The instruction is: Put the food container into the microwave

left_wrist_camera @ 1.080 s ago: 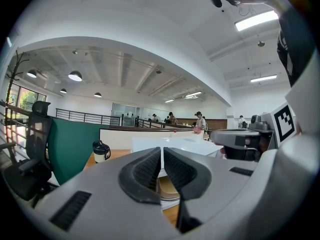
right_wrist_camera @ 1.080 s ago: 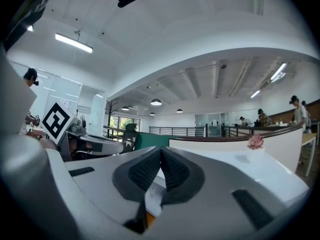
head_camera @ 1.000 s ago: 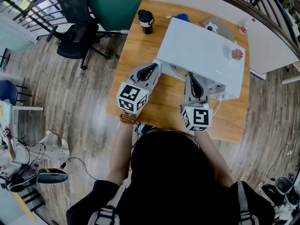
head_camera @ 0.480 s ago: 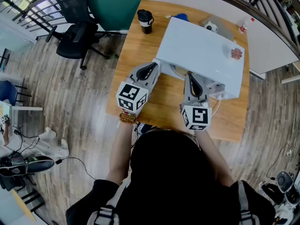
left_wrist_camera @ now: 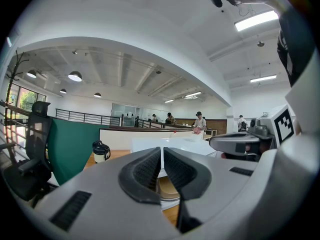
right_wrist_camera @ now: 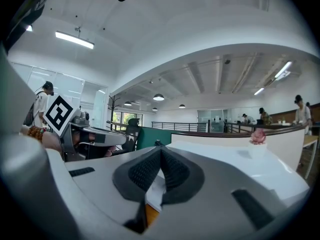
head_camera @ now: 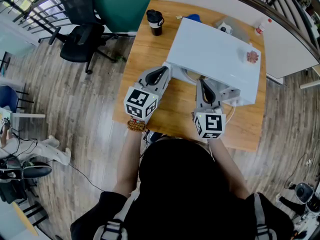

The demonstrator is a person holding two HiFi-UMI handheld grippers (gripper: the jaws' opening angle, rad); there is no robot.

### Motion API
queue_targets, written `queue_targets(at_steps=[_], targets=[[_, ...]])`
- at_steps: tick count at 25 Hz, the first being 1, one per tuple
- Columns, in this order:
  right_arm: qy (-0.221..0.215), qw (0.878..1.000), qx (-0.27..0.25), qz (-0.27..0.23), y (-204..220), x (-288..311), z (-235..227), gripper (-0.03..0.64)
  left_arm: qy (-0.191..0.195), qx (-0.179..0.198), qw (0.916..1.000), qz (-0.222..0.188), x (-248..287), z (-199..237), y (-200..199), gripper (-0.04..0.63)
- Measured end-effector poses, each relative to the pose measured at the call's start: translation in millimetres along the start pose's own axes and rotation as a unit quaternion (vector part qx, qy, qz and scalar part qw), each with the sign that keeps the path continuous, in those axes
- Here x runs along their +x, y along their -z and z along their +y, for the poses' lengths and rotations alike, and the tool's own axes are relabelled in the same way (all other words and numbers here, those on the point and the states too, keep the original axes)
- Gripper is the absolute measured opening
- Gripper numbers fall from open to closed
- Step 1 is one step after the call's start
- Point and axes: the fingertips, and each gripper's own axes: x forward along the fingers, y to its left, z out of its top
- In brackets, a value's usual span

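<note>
Head view: one food container shows as a curved white rim with a tan inside at the front edge of the one white microwave, partly hidden under the microwave's top. It lies between the two grippers. One small pink thing sits on the microwave's top. One black lidded cup stands on the far left of the wooden tabletop, well apart from the container. One black office chair stands on the grey-brown plank floor beside a green partition. The gripper views look out over a large open hall with ceiling lamps, a railing and a few people far off.

Left gripper view: the left hand-held gripper has its jaws drawn together to a thin slit, with nothing seen between the pads; the container's rim lies below them. Right gripper view: the right hand-held gripper has its jaws fully together, empty, pointing at the microwave's front
</note>
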Motion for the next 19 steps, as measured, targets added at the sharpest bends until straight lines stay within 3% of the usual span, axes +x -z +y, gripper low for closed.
queue_targets(at_steps=[19], targets=[[0.000, 1.000, -0.004, 0.020, 15, 2, -5, 0.005, 0.000, 0.004, 1.0000, 0.000, -1, 1, -3, 0.035]])
